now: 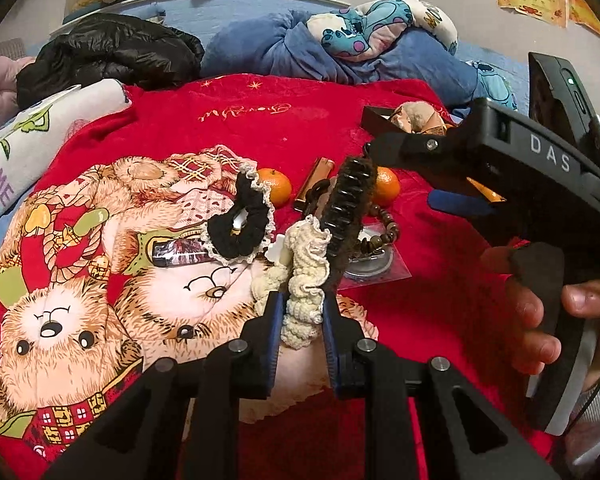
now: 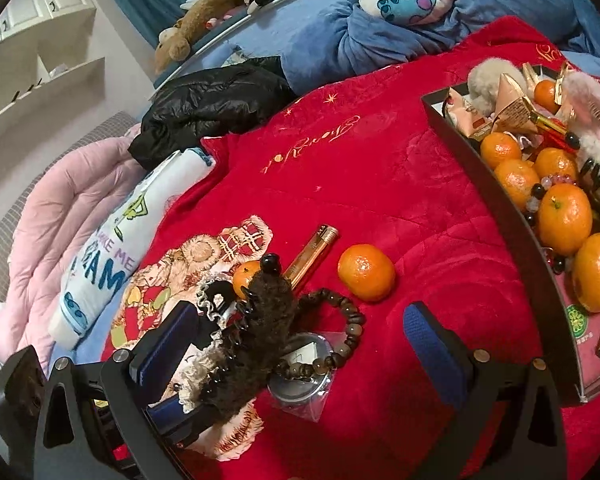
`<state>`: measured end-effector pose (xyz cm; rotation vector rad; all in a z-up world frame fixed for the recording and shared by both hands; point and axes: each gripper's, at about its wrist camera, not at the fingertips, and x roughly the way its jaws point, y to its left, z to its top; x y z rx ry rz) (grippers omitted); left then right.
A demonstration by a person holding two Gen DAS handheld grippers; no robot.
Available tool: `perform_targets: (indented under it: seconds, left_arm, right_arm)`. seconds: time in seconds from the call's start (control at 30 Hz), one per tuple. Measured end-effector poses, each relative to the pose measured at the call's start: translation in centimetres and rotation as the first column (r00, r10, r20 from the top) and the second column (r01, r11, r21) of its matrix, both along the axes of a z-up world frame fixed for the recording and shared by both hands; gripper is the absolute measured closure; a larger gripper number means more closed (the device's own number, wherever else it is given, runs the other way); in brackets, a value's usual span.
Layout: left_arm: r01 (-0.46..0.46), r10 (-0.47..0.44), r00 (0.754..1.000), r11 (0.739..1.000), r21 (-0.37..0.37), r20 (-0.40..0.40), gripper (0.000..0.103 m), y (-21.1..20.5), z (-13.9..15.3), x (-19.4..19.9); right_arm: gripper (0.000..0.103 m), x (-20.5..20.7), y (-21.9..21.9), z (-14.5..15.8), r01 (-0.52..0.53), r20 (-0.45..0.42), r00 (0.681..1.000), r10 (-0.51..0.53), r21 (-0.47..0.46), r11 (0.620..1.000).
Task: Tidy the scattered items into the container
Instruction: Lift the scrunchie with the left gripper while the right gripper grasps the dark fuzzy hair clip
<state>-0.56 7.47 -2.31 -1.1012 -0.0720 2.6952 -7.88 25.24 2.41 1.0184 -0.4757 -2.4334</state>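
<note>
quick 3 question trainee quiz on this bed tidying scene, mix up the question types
1. True or false: the left gripper is shut on the cream crocheted scrunchie.
2. Which lies nearest the loose orange mandarin on the red plush blanket? A) gold-coloured lighter B) black puffer jacket C) pink quilt
3. Fill in: the right gripper stands ___, holding nothing.

Key: 1 true; 2 A; 3 open. The black-rimmed tray already holds several mandarins.
</note>
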Motion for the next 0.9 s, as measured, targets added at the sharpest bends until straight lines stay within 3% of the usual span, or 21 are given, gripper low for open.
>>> perform_targets:
  seconds: [0.07,0.27,0.73,0.83,0.9]
  left_arm:
    - [0.003,-0.003,1.000,1.000,-0.006,-0.017,0.084,0.1,0.0,0.2]
    - [-0.003,0.002,0.999,1.000,-0.017,-0.041,0.084,0.2,-0.2,0.6]
    - [0.001,-0.001,1.000,1.000,-0.010,-0.024,0.083,0.2,-0.3,0.3]
    - [-0.001,0.001,1.000,1.000,-0.015,-0.027,0.083,0.2,-0.3,0.4]
    - [-0.001,0.001,1.000,1.000,-0.012,-0.028,0.083,0.1,-0.3,0.3]
  right_arm:
    - [0.000,0.0,-0.1,0.0,-0.014,-0.003,1.000,0.014,-0.012,1.000]
    - [0.012,-0.1,0.5,-0.4,-0.025,0.023,0.999,0.027,-0.075,0.997]
    - [0.033,-0.5,-2.3,-0.6,-0.084,0.005,0.996,0.084,0.010,0.996]
    - [0.040,-0.7,-3.1,-0.9,-0.099,0.007,0.995,0.099,0.029,0.995]
    - [0.050,-1.0,-3.5,-1.4,-0.106,0.022,0.994,0.105,0.027,0.994]
